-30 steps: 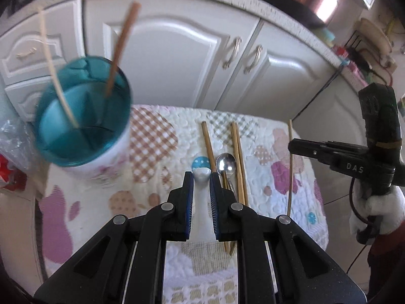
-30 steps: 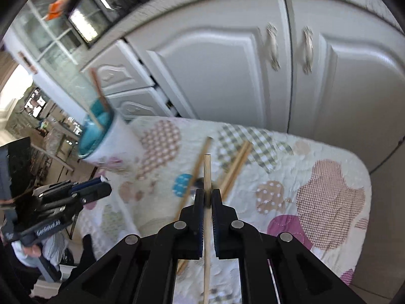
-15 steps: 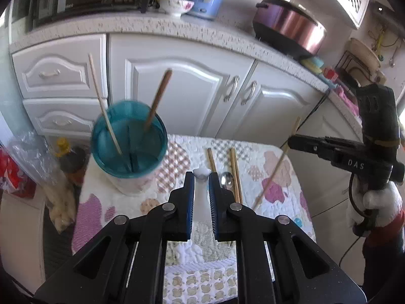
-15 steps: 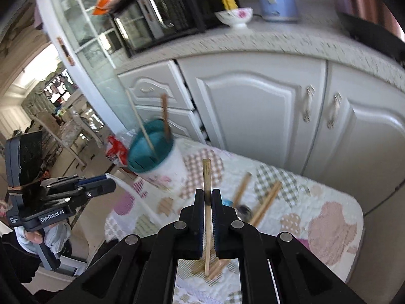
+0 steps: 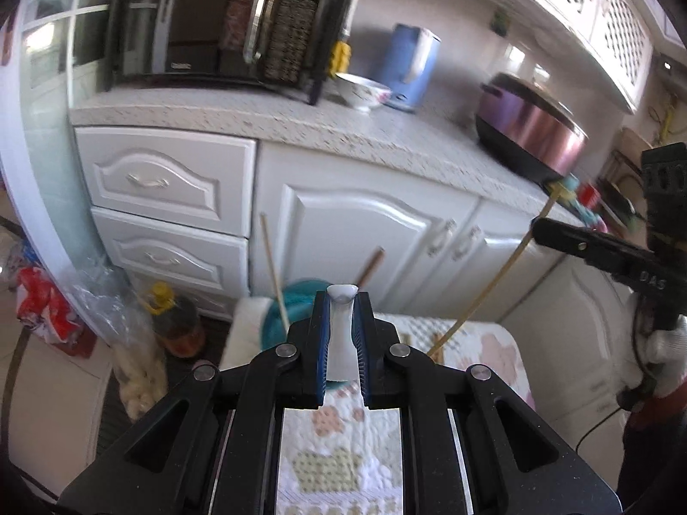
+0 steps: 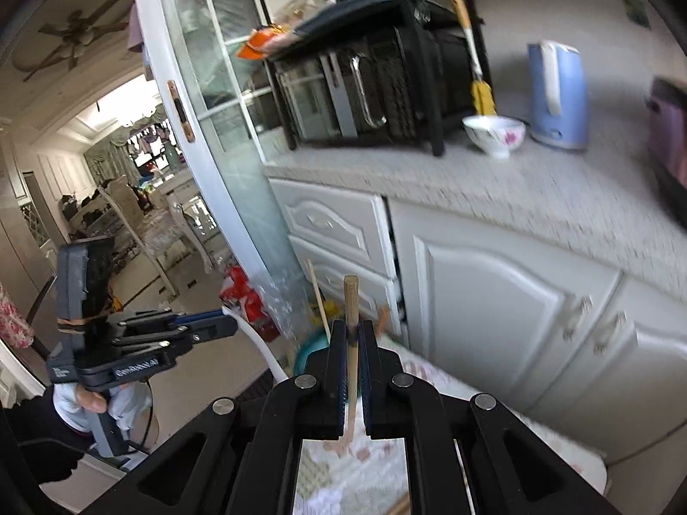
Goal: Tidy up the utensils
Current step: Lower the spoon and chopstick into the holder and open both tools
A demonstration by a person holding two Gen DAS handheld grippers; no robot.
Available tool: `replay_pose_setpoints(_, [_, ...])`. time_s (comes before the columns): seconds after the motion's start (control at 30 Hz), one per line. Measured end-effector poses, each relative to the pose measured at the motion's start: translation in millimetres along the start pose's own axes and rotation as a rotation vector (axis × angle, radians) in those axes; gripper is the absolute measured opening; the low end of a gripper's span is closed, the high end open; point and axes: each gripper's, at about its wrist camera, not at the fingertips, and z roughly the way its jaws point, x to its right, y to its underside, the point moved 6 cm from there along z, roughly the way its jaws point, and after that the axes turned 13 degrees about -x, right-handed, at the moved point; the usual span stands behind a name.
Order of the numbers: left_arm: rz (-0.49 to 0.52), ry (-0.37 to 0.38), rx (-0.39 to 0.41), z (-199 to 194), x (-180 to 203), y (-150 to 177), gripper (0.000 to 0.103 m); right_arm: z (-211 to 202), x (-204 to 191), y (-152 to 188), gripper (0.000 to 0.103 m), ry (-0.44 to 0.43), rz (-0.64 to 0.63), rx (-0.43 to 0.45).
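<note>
My left gripper [image 5: 342, 300] is shut on the handle of a white ceramic spoon [image 5: 341, 334], held up above the table. Just behind its fingers stands the teal cup [image 5: 275, 330] with a pale chopstick [image 5: 272, 266] and a brown one [image 5: 371, 264] sticking out of it. At the right, my right gripper [image 5: 536, 226] is shut on a wooden chopstick [image 5: 493, 283] that hangs slanted down toward the quilted cloth [image 5: 485, 343]. In the right wrist view that chopstick [image 6: 351, 304] stands upright in my right gripper [image 6: 351, 330]. The left gripper [image 6: 232, 326] with the spoon [image 6: 262, 347] is at the left, near the cup [image 6: 310, 349].
Behind the low table run white cabinets [image 5: 356, 236] under a speckled counter [image 5: 257, 116] carrying a black oven [image 5: 214, 25], a bowl [image 5: 363, 90], a blue kettle [image 5: 408, 68] and a purple cooker [image 5: 528, 137]. Plastic bags [image 5: 51, 309] and an oil bottle [image 5: 176, 322] sit on the floor at the left.
Both grippers have risen well above the table, the left with the spoon and the right with the chopstick. The cup has dropped low in both views and the counter has come into sight.
</note>
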Motion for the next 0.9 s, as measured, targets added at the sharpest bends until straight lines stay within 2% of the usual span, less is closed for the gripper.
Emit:
replay_pose_setpoints(0.17, [-0.057,-0.048,0.017,11.3,-21.2,-13.5,0.01,13.0,-9.4,-33.5,0.005,0.011,-0.019,0.019])
replay_pose_setpoints(0.3, [-0.112,-0.067,0.003,30.9,-33.3,-15.3,0.01,37.1,-10.4,-46.1,0.005,0.023,-0.022,-0.002])
replay_pose_setpoints(0.5, [-0.199,-0.096,-0.003,56.1,-43.2,-17.2,0.01,72.3,-0.8,-51.3,0.005,0.049,-0.015,-0.044])
replay_pose_setpoints(0.63, [-0.228,-0.121,-0.008,72.8,-44.7,-17.8,0.01,88.1,8.8,-53.5,0.005,0.051,0.001,-0.058])
replay_pose_setpoints(0.7, [-0.243,-0.14,-0.013,81.9,-46.5,-17.5,0.003,95.7,12.6,-53.3,0.005,0.048,0.007,-0.066])
replay_pose_setpoints(0.9, [-0.259,-0.165,-0.047,104.4,-48.8,-12.5,0.003,121.2,20.4,-46.7,0.005,0.034,0.022,-0.106])
